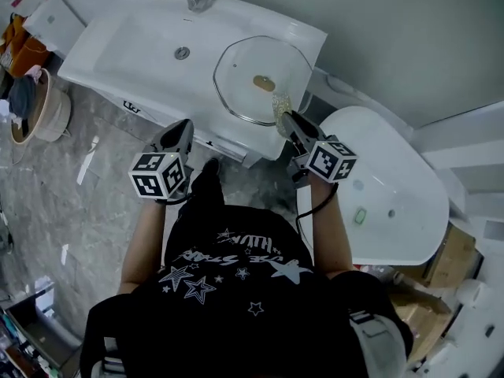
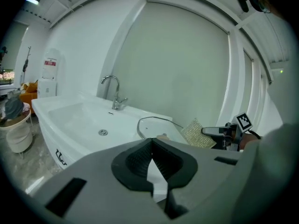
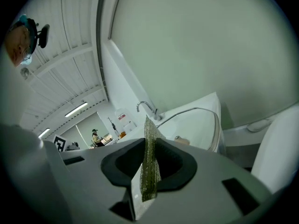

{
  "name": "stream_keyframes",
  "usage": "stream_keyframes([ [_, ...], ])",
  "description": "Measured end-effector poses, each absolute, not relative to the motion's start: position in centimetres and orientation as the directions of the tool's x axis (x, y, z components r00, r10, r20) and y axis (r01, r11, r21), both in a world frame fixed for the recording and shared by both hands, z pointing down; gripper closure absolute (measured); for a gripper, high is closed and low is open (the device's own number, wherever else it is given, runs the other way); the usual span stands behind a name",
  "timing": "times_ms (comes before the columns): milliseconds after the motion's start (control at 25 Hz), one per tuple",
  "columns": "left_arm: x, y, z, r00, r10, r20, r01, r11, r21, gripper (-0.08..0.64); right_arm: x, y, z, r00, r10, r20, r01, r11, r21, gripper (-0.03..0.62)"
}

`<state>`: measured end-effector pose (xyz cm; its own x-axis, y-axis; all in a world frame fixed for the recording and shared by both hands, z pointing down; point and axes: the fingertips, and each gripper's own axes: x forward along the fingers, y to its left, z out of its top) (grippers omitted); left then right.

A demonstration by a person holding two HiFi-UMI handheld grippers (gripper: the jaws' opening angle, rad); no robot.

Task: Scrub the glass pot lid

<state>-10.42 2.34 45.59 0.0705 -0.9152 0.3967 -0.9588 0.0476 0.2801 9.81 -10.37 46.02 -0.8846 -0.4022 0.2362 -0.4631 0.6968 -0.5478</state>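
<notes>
Lid (image 1: 240, 73) clear glass, metal rim; scouring pad (image 3: 150, 157) rough woven mesh; sink (image 1: 118, 53) glossy white; faucet (image 2: 118, 101) polished metal.

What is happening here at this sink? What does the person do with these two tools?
A person stands at a white sink with a hand-held gripper in each hand. A glass lid lies on the sink's right part. The right hand-held gripper is shut on a scrub pad and holds it at the lid's near rim; whether they touch is unclear. The left hand-held gripper is shut and empty, short of the sink.
</notes>
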Motion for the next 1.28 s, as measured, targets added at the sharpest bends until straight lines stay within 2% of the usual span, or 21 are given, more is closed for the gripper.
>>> stream_keyframes([
  [200,-12.5,-3.1,45.9,0.173,-0.901,0.399,-0.949,-0.043,0.313,0.552,8.5,-13.7,45.5,-0.847,-0.476,0.237,-0.522,0.656,-0.545,0.522],
  [680,-16.4,-11.3,47.7,0.337,-0.828,0.448,-0.909,-0.163,0.383,0.551,6.4,-17.2,44.6,-0.776,-0.566,0.278,-0.619,0.598,-0.51,0.529],
  [1080,-16.5,-14.3,50.0,0.519,-0.697,0.495,-0.827,-0.262,0.498,0.548,4.0,-19.1,43.3,-0.745,-0.616,0.256,-0.649,0.581,-0.49,0.538],
  [1120,-16.4,-14.6,50.2,0.537,-0.683,0.494,-0.815,-0.271,0.512,0.541,3.7,-19.3,43.1,-0.741,-0.622,0.254,-0.653,0.58,-0.487,0.54],
  [1200,-15.8,-14.9,50.5,0.588,-0.648,0.484,-0.78,-0.295,0.552,0.469,3.3,-19.5,42.8,-0.734,-0.631,0.252,-0.661,0.579,-0.477,0.54],
  [1280,-15.4,-15.2,50.8,0.634,-0.613,0.471,-0.742,-0.311,0.594,0.445,3.0,-19.7,42.7,-0.725,-0.639,0.257,-0.673,0.578,-0.462,0.541],
])
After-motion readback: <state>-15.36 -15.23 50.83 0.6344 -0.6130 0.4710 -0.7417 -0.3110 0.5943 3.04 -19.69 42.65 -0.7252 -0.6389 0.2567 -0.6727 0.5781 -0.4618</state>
